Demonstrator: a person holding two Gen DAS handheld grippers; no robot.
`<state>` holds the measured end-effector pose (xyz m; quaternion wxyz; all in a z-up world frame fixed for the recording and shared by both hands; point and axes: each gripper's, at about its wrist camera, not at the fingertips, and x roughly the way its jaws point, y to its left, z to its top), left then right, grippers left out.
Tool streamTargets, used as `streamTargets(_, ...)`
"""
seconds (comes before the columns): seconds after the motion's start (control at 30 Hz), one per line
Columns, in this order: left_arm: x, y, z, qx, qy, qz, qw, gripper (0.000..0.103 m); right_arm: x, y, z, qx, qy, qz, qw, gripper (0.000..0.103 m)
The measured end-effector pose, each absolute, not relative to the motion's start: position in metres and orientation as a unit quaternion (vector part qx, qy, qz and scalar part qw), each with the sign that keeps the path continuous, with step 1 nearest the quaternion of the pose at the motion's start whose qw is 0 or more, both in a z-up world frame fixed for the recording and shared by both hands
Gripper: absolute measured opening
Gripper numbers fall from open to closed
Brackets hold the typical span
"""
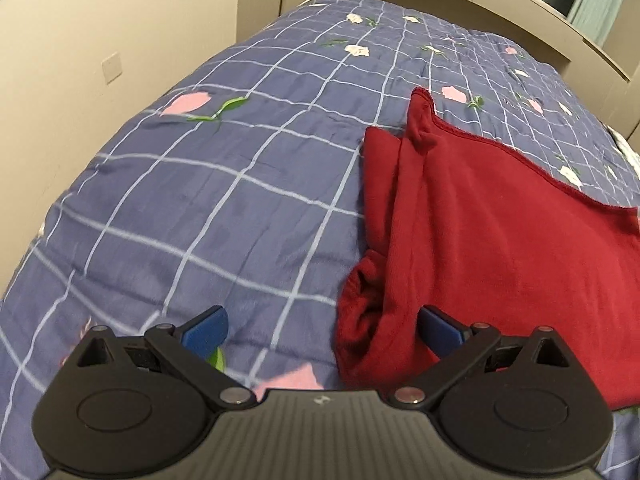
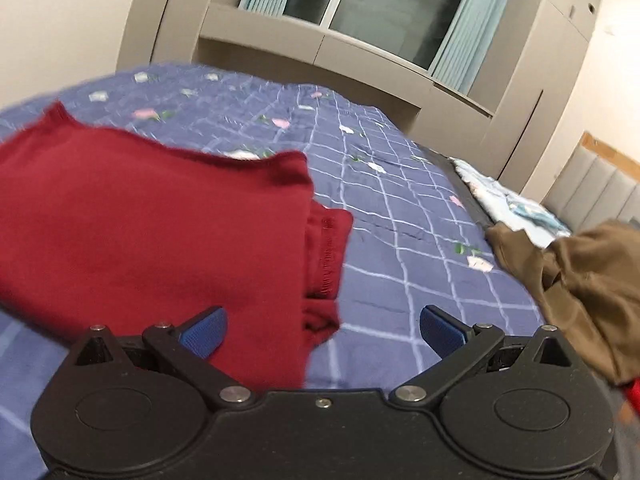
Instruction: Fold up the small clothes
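A dark red garment (image 1: 500,240) lies partly folded on the blue checked quilt (image 1: 220,200), at the right of the left wrist view. It also shows at the left of the right wrist view (image 2: 152,232), with folded layers at its right edge. My left gripper (image 1: 322,332) is open and empty, its jaws wide apart over the garment's near left corner. My right gripper (image 2: 322,332) is open and empty, over the garment's near right corner.
The quilt (image 2: 400,220) covers a bed. An olive-brown garment (image 2: 580,280) lies crumpled at the right edge, with a light blue cloth (image 2: 516,200) behind it. Beige walls, cabinets and a window with curtains stand beyond the bed.
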<state>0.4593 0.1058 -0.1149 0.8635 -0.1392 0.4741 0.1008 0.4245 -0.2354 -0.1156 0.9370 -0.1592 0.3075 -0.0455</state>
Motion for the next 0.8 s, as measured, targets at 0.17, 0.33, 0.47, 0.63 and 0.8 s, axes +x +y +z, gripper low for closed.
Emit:
streamTargets(0.17,0.441,0.095,-0.106,-0.141,0.475,0.098,0.863,0.102,0.383,-0.223,-0.110,-0.129,0.301,-0.037,0.944,0.102)
streamTargets(0.33,0.424,0.084,-0.094,-0.137,0.465,0.087,0.870,0.102,0.354,-0.216,-0.109,-0.111,0.307,-0.024,0.945,0.102)
streamTargets(0.47,0.417,0.079,-0.088,-0.134,0.459,0.083,0.874,0.102,0.342,-0.214,-0.113,-0.100,0.315,-0.025,0.943,0.102)
streamTargets(0.63,0.413,0.074,-0.083,-0.132,0.456,0.083,0.876,0.102,0.327,-0.207,-0.115,-0.085,0.312,-0.024,0.946,0.102)
streamTargets(0.8,0.408,0.073,-0.083,-0.136,0.457,0.083,0.875,0.102,0.322,-0.198,-0.116,-0.089,0.313,-0.006,0.946,0.102)
